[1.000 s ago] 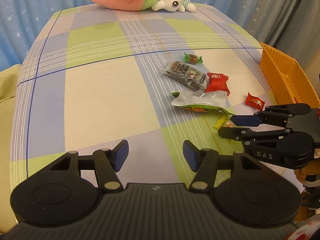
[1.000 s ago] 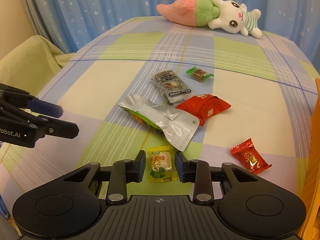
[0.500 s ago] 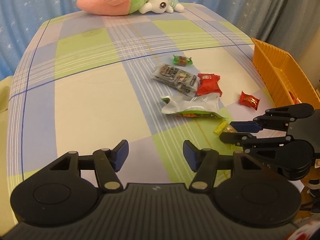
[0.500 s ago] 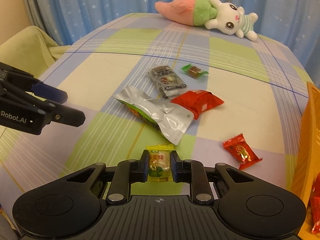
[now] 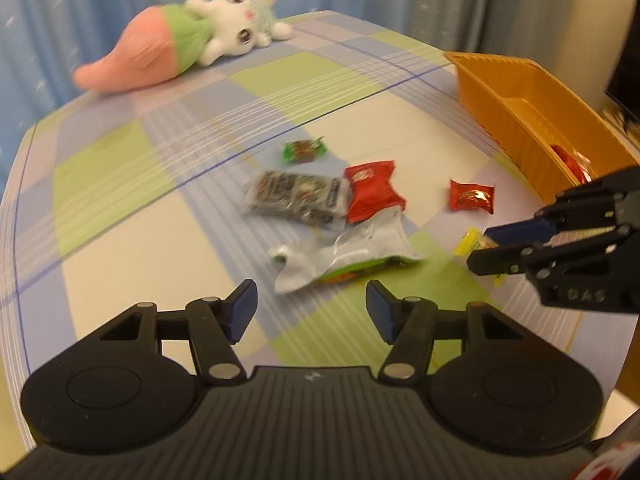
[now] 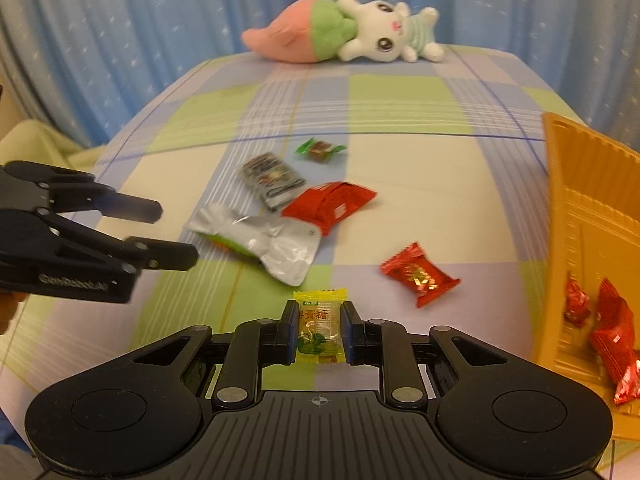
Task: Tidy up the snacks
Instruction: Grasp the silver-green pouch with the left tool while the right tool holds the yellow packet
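Observation:
My right gripper (image 6: 319,330) is shut on a small yellow candy (image 6: 320,326), held just above the checked cloth; the left wrist view shows that gripper (image 5: 486,250) at the right with the yellow candy (image 5: 469,241) poking out. My left gripper (image 5: 310,306) is open and holds nothing, hovering short of a silver pouch (image 5: 352,258). Loose on the cloth lie the silver pouch (image 6: 264,240), a red packet (image 6: 328,206), a dark wrapped bar (image 6: 270,178), a green-wrapped candy (image 6: 320,150) and a small red candy (image 6: 418,274). An orange tray (image 6: 576,208) stands at the right.
Red wrapped snacks (image 6: 612,340) lie inside the orange tray (image 5: 516,92). A plush rabbit with a pink and green body (image 6: 340,32) lies at the far end of the cloth, before blue curtains. The left gripper (image 6: 172,236) shows open at the left in the right wrist view.
The right gripper closed on the yellow candy and lifted it slightly off the cloth. The left gripper rolled and shifted toward the snack pile, still open.

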